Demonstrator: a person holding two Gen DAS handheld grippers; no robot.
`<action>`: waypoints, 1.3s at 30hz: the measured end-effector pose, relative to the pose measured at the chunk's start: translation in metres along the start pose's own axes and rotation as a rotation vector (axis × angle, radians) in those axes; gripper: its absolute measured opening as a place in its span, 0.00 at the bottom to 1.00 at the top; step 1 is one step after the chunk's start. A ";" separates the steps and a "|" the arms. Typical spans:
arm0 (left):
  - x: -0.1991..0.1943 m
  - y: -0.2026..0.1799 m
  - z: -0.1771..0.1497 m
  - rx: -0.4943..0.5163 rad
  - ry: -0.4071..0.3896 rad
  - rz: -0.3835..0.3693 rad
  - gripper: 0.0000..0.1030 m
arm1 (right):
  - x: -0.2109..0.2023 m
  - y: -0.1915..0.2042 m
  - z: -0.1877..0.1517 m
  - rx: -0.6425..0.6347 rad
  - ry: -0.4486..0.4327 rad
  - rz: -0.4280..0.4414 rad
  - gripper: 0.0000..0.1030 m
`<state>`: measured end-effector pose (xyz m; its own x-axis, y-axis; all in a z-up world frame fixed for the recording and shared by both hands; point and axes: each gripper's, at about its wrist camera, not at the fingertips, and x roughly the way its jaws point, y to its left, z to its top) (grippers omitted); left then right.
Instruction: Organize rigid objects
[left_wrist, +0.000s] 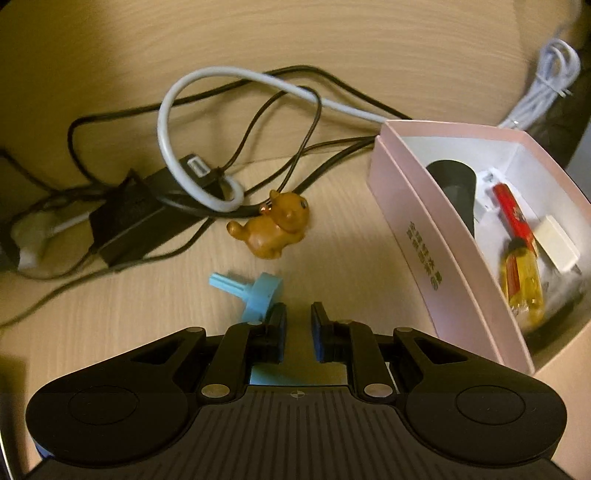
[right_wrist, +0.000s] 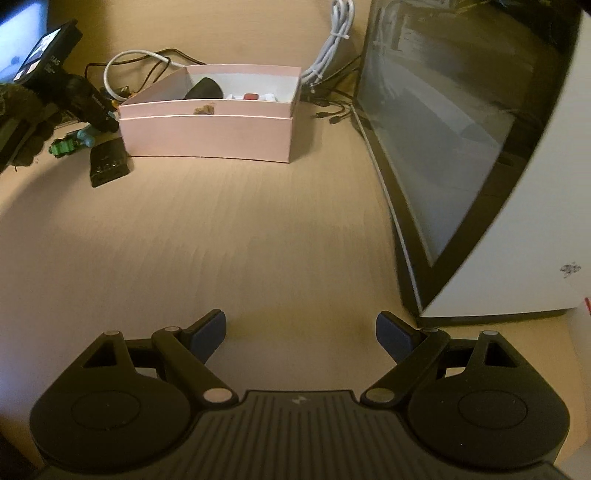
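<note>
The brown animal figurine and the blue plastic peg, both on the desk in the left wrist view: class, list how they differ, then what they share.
The brown figurine is rounded and glossy; the blue peg is a flat disc with a ribbed stem. The figurine lies beside the tangled cables; the peg lies nearer the left gripper, beside its finger. Both are small, lie tipped over and sit outside the pink box.

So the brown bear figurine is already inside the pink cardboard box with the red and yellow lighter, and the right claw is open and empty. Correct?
Not quite. The brown bear figurine is not in the pink cardboard box; the left wrist view shows it on the wooden table beside the cables. The red and yellow lighter is in the box, and the right claw is open and empty.
</note>
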<state>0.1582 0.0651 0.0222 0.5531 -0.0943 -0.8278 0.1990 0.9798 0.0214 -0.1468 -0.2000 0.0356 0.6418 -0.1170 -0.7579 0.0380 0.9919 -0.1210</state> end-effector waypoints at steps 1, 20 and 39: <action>0.000 0.000 0.001 -0.013 0.013 -0.006 0.13 | 0.000 -0.001 0.000 0.007 -0.001 -0.007 0.87; -0.133 0.024 -0.155 -0.147 -0.053 -0.017 0.10 | 0.014 0.054 0.102 -0.099 -0.206 0.124 0.87; -0.196 0.102 -0.242 -0.482 -0.082 -0.034 0.10 | 0.150 0.257 0.249 -0.077 -0.013 0.329 0.74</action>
<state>-0.1256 0.2261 0.0512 0.6188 -0.1227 -0.7759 -0.1680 0.9442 -0.2832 0.1501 0.0496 0.0509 0.6200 0.2102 -0.7559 -0.2308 0.9697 0.0804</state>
